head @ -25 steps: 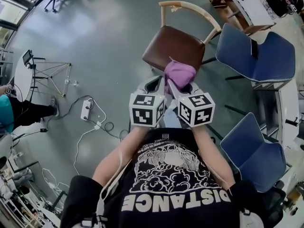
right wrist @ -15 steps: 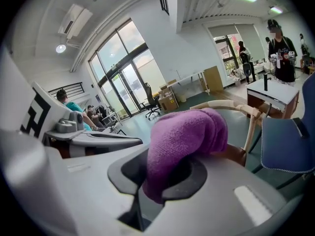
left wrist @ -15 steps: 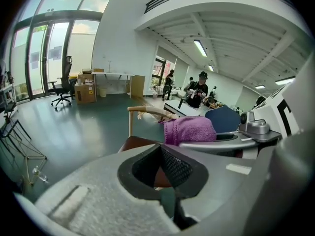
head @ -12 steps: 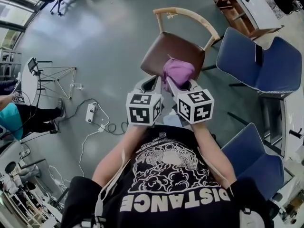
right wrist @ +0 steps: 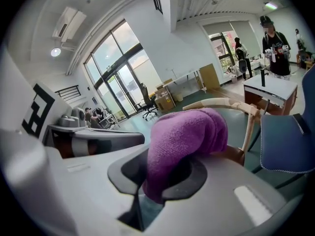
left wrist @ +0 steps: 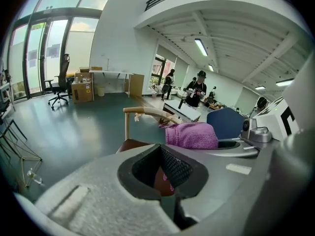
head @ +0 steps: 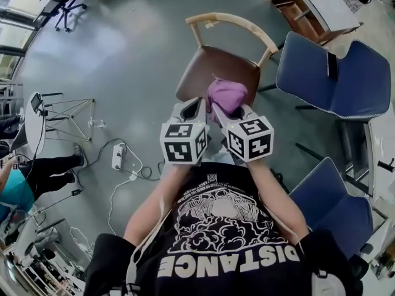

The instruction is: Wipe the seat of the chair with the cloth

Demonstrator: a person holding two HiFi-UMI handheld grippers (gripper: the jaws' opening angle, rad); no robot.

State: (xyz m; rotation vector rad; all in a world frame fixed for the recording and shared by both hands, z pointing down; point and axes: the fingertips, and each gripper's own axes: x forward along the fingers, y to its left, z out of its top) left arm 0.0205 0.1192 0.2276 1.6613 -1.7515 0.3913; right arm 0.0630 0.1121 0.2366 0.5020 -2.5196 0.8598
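Observation:
The chair has a brown seat (head: 213, 71) and a curved pale wooden backrest (head: 231, 22), and stands just ahead of me. A bunched purple cloth (head: 226, 95) hangs over the seat's front right part, with my right gripper (head: 222, 108) shut on it. In the right gripper view the cloth (right wrist: 189, 132) bulges out of the jaws, with the backrest (right wrist: 221, 103) behind it. My left gripper (head: 196, 105) is close beside it on the left, shut with nothing in it. In the left gripper view the cloth (left wrist: 192, 135) shows to the right and the backrest (left wrist: 145, 112) ahead.
Two blue chairs (head: 333, 73) (head: 327, 199) stand to the right, with a wooden desk (head: 305, 5) behind them. A power strip with cables (head: 117, 157) and a wire stand (head: 65, 113) lie on the grey floor at left. People stand far off in the room (left wrist: 197, 87).
The chair has come nearer under both grippers, and the cloth now overlaps the seat's front. The grippers stay side by side, the right one still holding the cloth.

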